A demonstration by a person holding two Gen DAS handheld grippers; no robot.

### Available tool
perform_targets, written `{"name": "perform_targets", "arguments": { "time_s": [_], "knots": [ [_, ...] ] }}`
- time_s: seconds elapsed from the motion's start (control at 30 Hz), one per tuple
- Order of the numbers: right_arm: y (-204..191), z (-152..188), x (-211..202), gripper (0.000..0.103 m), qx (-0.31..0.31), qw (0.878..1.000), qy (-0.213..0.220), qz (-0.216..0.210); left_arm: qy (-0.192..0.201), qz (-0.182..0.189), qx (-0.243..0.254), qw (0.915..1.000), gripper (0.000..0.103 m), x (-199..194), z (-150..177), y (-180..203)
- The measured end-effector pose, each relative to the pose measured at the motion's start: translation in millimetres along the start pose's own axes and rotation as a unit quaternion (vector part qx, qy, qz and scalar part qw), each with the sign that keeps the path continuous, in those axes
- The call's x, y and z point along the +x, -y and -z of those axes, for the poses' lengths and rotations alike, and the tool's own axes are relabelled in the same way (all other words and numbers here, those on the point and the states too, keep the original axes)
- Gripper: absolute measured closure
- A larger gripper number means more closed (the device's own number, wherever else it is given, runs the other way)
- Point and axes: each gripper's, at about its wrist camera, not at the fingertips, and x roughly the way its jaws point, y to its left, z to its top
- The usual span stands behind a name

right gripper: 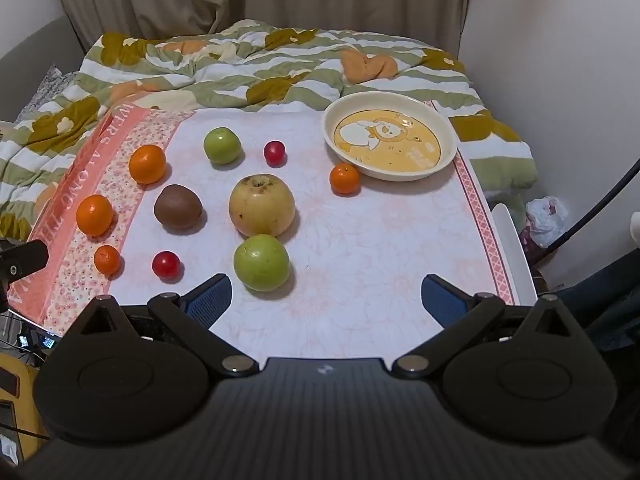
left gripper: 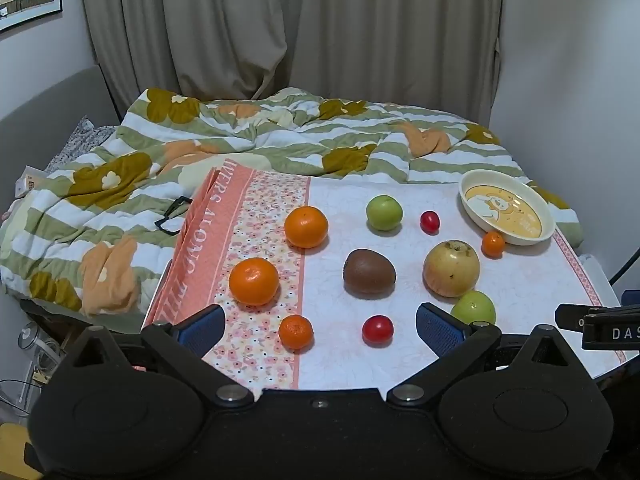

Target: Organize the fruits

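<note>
Fruits lie loose on a pink-and-white cloth (right gripper: 360,248): a yellow apple (right gripper: 262,205), a kiwi (right gripper: 178,206), two green fruits (right gripper: 262,263) (right gripper: 222,145), two large oranges (right gripper: 147,163) (right gripper: 94,215), two small oranges (right gripper: 344,178) (right gripper: 107,259) and two red fruits (right gripper: 165,265) (right gripper: 274,152). An empty cream plate (right gripper: 448,152) with a yellow cartoon sits at the far right. My left gripper (left gripper: 320,326) is open and empty at the near edge, before a small orange (left gripper: 296,331) and red fruit (left gripper: 377,330). My right gripper (right gripper: 326,294) is open and empty, right of the near green fruit.
A rumpled green, white and orange flowered quilt (left gripper: 240,140) covers the bed behind and left of the cloth. Curtains and a wall stand behind. A cable (right gripper: 600,208) and a plastic bag (right gripper: 546,216) lie off the table's right edge.
</note>
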Motion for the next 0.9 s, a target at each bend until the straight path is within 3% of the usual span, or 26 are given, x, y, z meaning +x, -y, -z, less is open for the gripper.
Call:
{"name": "perform_targets", "arguments": {
  "time_s": [0.9],
  "knots": [
    [-8.3, -0.8, 3.2, 0.0, -0.002, 1.0, 0.0, -0.003, 0.001, -0.008, -0.002, 1.0, 0.0, -6.7, -4.4, -7.1]
  ]
}}
